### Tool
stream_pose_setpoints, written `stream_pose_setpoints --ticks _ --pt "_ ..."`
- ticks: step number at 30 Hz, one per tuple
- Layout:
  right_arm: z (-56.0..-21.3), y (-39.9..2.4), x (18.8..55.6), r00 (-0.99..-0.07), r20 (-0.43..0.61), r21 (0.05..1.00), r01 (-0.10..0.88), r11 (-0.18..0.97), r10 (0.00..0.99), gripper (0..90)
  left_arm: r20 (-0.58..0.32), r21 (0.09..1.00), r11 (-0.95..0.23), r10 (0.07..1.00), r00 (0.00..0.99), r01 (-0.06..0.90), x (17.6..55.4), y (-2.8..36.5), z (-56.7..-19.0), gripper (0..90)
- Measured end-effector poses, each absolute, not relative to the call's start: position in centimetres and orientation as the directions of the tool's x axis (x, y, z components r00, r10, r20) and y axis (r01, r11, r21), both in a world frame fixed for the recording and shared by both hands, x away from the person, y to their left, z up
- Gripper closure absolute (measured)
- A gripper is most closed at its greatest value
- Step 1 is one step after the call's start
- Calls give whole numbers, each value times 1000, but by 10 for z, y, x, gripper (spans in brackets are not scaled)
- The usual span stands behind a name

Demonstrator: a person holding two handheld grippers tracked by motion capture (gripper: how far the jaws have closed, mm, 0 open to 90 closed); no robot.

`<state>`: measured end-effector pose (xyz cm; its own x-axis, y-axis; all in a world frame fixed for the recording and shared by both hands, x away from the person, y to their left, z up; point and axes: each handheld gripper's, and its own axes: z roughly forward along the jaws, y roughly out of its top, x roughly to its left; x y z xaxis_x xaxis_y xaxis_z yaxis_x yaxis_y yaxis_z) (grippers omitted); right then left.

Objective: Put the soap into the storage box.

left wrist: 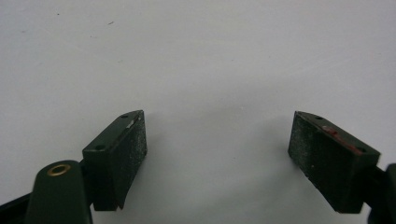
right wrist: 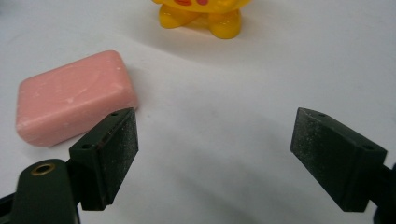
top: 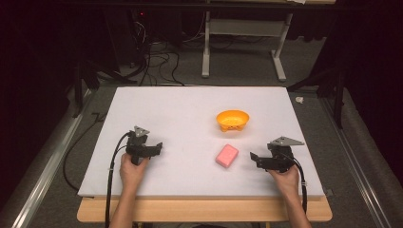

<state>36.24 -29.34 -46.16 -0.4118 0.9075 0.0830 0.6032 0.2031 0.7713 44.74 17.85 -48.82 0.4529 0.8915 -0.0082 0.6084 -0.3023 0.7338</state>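
Both my grippers rest on the white tabletop [top: 190,102], fingers released: left gripper [top: 156,148] apart, right gripper [top: 254,158] near pink soap [top: 226,156]; orange bowl [top: 232,119] beyond.

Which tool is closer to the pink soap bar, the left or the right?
Right. The right tool sits just right of the pink soap bar; the left tool is farther off on its left.

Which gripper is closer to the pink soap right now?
The right gripper: the pink soap lies just beside it, while the left gripper sits farther off.
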Motion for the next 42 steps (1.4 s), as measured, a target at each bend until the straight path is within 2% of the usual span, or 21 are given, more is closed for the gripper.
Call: stream_pose_setpoints --ticks 42 --pt "-455 -231 362 -596 41 778 523 349 802 128 -9 734 -301 892 452 609 447 179 -488 197"
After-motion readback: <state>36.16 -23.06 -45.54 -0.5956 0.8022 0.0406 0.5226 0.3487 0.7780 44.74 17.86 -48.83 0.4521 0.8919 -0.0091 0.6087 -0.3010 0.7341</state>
